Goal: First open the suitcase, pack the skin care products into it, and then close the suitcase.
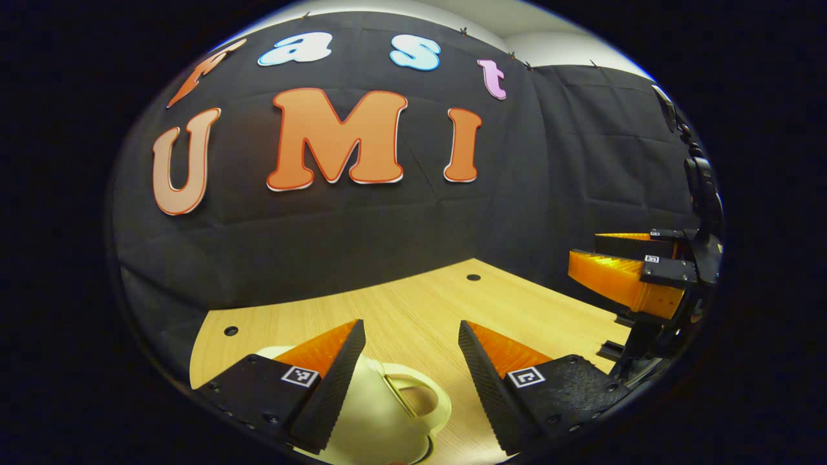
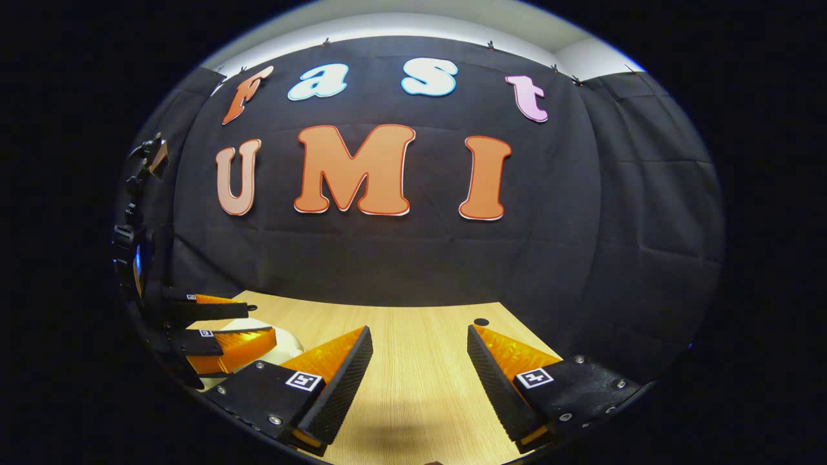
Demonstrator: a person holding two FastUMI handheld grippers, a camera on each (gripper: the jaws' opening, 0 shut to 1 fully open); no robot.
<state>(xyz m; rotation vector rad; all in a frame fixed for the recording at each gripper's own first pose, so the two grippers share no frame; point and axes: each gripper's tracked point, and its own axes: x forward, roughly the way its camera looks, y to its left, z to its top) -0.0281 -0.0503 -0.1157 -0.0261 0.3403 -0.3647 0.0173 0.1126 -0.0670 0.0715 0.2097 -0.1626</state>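
A cream, rounded suitcase lies on the wooden table, its carry handle facing me. In the left gripper view my left gripper hovers open just above it, with the handle low between the two fingers and nothing held. My right gripper shows at the right edge of that view, above the table. In the right gripper view my right gripper stands open over bare table. There the left gripper is at the far left, over a cream corner of the suitcase.
The table ends against the black cloth wall a short way ahead. Small dark holes mark the tabletop near its back edge. A dark stand with gear rises at the left of the right gripper view.
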